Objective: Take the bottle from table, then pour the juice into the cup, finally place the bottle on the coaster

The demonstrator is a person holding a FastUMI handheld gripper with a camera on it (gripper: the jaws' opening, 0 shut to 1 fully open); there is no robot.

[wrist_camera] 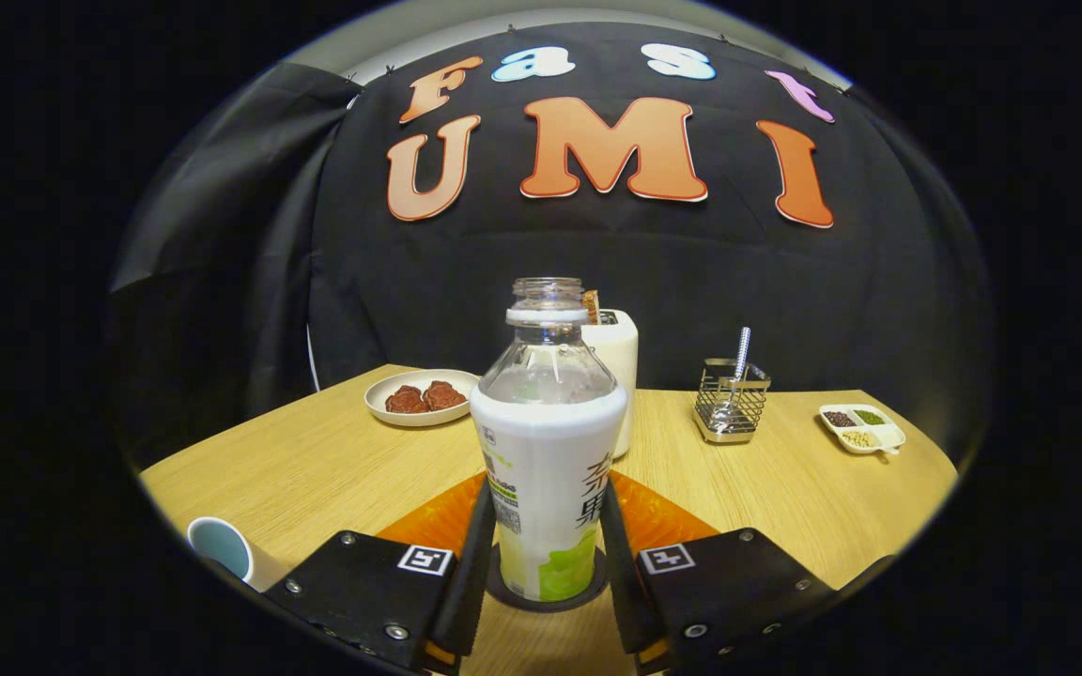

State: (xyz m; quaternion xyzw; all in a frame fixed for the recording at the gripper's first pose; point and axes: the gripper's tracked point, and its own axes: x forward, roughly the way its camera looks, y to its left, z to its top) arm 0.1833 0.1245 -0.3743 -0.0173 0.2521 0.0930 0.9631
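Bottle: the juice bottle [548, 441] is clear plastic, uncapped, wrapped in a white and green label sleeve; it stands upright on a round dark coaster [550, 593] between the fingers.
Gripper: the gripper [546, 554] points level at the bottle; a finger lies along each side of the bottle, but actual contact cannot be told.
Cup: a white cup [222, 549] with a pale blue inside sits near left.
Mat: an orange mat [654, 516] lies under the coaster.
Table: the light wood-grain table [316, 469] carries, far off, a white toaster [618, 376], a plate of brown food [421, 398], a wire holder [731, 406] and a divided dish [862, 428].
Room: black cloth wall.
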